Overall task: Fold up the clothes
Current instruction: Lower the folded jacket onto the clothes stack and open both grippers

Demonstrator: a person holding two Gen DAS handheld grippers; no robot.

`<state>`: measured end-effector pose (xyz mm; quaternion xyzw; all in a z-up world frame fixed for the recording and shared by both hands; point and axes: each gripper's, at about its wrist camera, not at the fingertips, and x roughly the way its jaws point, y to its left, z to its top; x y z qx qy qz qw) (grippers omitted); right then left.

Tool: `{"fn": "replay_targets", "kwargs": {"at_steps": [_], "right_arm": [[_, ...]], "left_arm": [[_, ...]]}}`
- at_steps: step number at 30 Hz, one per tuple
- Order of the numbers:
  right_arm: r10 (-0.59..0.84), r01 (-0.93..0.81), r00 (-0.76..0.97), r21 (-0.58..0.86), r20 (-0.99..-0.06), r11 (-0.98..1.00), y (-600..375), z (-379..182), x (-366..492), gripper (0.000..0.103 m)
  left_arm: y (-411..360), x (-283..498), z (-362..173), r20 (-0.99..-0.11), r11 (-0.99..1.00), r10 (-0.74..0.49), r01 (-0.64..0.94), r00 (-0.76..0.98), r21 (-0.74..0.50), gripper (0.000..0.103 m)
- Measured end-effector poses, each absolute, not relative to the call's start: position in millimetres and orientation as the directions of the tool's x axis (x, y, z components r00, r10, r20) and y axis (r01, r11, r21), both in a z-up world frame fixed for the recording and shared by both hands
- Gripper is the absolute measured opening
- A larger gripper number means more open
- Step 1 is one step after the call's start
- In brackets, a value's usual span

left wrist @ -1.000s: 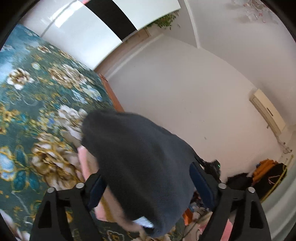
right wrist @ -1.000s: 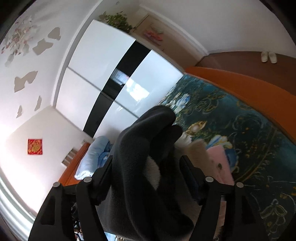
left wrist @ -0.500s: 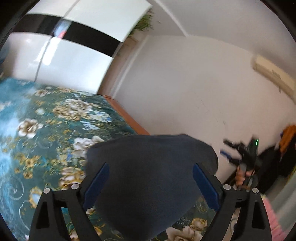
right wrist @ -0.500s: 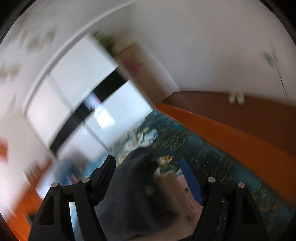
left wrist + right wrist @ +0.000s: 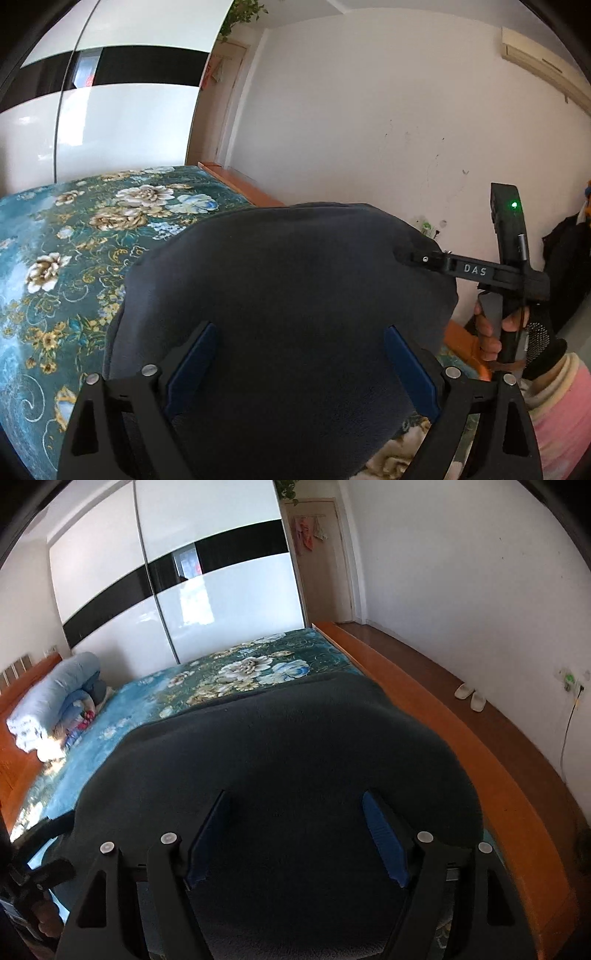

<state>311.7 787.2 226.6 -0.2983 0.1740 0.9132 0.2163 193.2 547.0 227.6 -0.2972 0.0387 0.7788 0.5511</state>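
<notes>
A bed [image 5: 229, 679] in a floral cover lies ahead; a dark fleece [image 5: 295, 295] stretches sideways between left claw [image 5: 299, 363] and right claw [image 5: 295, 836], draped over both, grip unclear.

The dark fleece garment [image 5: 288, 314] fills the middle of both wrist views and hides most of what lies behind it: the near part of the floral bedspread [image 5: 74, 266] is covered, and the garment's lower edge runs out of the bottom of each picture, so its full shape cannot be told. The tips of the left gripper [image 5: 299, 369] fingers [image 5: 192, 362] sink into the cloth, and the same holds for the right gripper [image 5: 295, 842], so whether either pinches the fabric cannot be told. In the left wrist view the right gripper's front end is buried behind the garment. The person's right hand [image 5: 491, 332] is partly cut by the handle. The pale slippers [image 5: 469, 696] by the wall are too small for detail.
</notes>
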Motion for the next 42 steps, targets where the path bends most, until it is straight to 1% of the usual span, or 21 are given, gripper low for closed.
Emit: {"fn": "replay_targets", "kwargs": {"at_steps": [3,6,11,14,17,20,21,22,24,26,28,31,34,38,42], "right_arm": [[0.291,-0.511,-0.73,0.211,-0.619,-0.833,790,225,310,0.076],[0.32,-0.528,-0.726,0.196,-0.609,-0.826,781,230,309,0.076],[0.386,-0.536,-0.768,0.183,-0.511,-0.824,757,257,334,0.076],[0.426,-0.566,-0.772,0.204,-0.472,-0.799,742,268,352,0.076],[0.452,-0.576,-0.771,0.187,-0.449,-0.796,710,268,369,0.076],[0.466,-0.573,-0.776,0.166,-0.425,-0.803,674,254,381,0.076],[0.465,-0.569,-0.78,0.165,-0.419,-0.806,661,245,385,0.078],[0.462,-0.568,-0.781,0.173,-0.42,-0.804,650,235,388,0.082],[0.456,-0.568,-0.783,0.189,-0.423,-0.801,628,213,393,0.084],[0.458,-0.583,-0.768,0.193,-0.447,-0.789,612,190,389,0.085],[0.462,-0.597,-0.751,0.188,-0.472,-0.78,597,172,382,0.094],[0.493,-0.621,-0.727,0.153,-0.478,-0.768,572,157,369,0.102],[0.517,-0.636,-0.716,0.133,-0.47,-0.76,555,148,363,0.103],[0.582,-0.68,-0.674,0.075,-0.455,-0.729,544,141,359,0.103],[0.664,-0.735,-0.629,0.03,-0.406,-0.678,545,138,357,0.103]], "left_arm": [[548,197,229,-0.505,-0.392,0.834,-0.883,-0.223,-0.258,0.094],[529,198,238,-0.485,-0.373,0.853,-0.874,-0.192,-0.311,0.094],[481,191,254,-0.423,-0.38,0.88,-0.853,-0.214,-0.358,0.094],[452,188,250,-0.405,-0.392,0.885,-0.839,-0.23,-0.378,0.096],[426,192,239,-0.408,-0.406,0.879,-0.838,-0.248,-0.364,0.099],[408,199,221,-0.422,-0.436,0.861,-0.84,-0.285,-0.322,0.1],[403,201,214,-0.426,-0.446,0.855,-0.839,-0.297,-0.31,0.101],[399,202,207,-0.431,-0.456,0.849,-0.837,-0.306,-0.303,0.102],[394,202,192,-0.452,-0.473,0.834,-0.832,-0.317,-0.29,0.103],[391,202,176,-0.473,-0.487,0.82,-0.827,-0.322,-0.281,0.103],[388,200,162,-0.478,-0.484,0.821,-0.824,-0.312,-0.295,0.103],[386,194,146,-0.472,-0.475,0.83,-0.818,-0.295,-0.324,0.103],[388,187,134,-0.469,-0.48,0.829,-0.817,-0.305,-0.318,0.103],[392,177,127,-0.436,-0.474,0.841,-0.823,-0.32,-0.312,0.103],[406,171,125,-0.415,-0.488,0.838,-0.826,-0.354,-0.282,0.103]]}}
